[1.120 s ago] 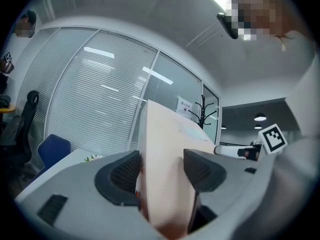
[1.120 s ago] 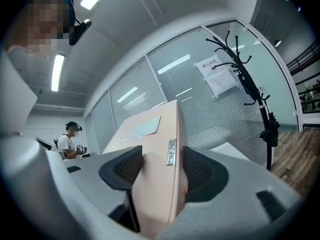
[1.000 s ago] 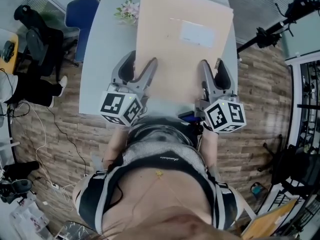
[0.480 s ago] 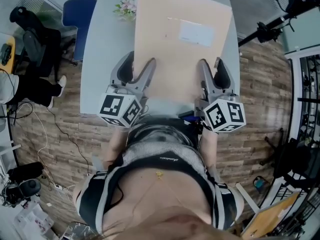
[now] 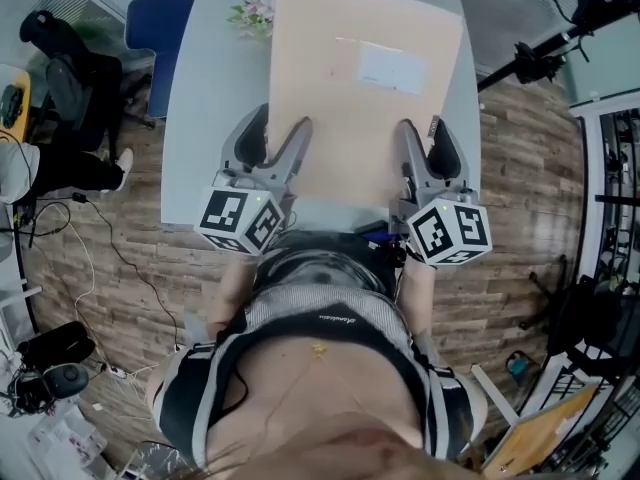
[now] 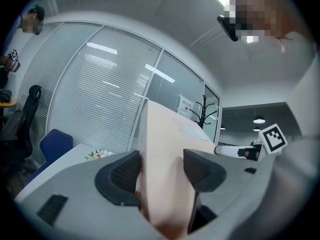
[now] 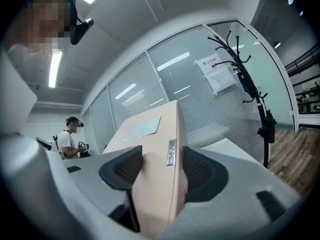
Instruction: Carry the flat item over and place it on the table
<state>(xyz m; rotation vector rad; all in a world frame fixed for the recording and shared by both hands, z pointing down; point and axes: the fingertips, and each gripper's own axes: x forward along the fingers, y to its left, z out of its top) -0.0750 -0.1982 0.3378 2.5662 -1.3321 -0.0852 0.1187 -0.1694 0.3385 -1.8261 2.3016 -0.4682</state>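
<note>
A flat tan cardboard box (image 5: 360, 88) with a white label hangs level over the grey table (image 5: 205, 138). My left gripper (image 5: 292, 136) is shut on its near left edge. My right gripper (image 5: 412, 140) is shut on its near right edge. In the left gripper view the box (image 6: 162, 164) fills the gap between the dark pads of the left gripper (image 6: 162, 171). In the right gripper view the box (image 7: 155, 169) sits clamped in the right gripper (image 7: 161, 171), with a small metal tag on its side.
A small bunch of pink flowers (image 5: 250, 12) lies at the table's far left, beside the box. A blue chair (image 5: 150, 28) stands left of the table. A black tripod (image 5: 545, 53) is at the right. A seated person (image 5: 50, 158) is far left.
The box and both grippers have shifted very slightly left and away over the table between the earliest frame and now; both grips stay the same.
</note>
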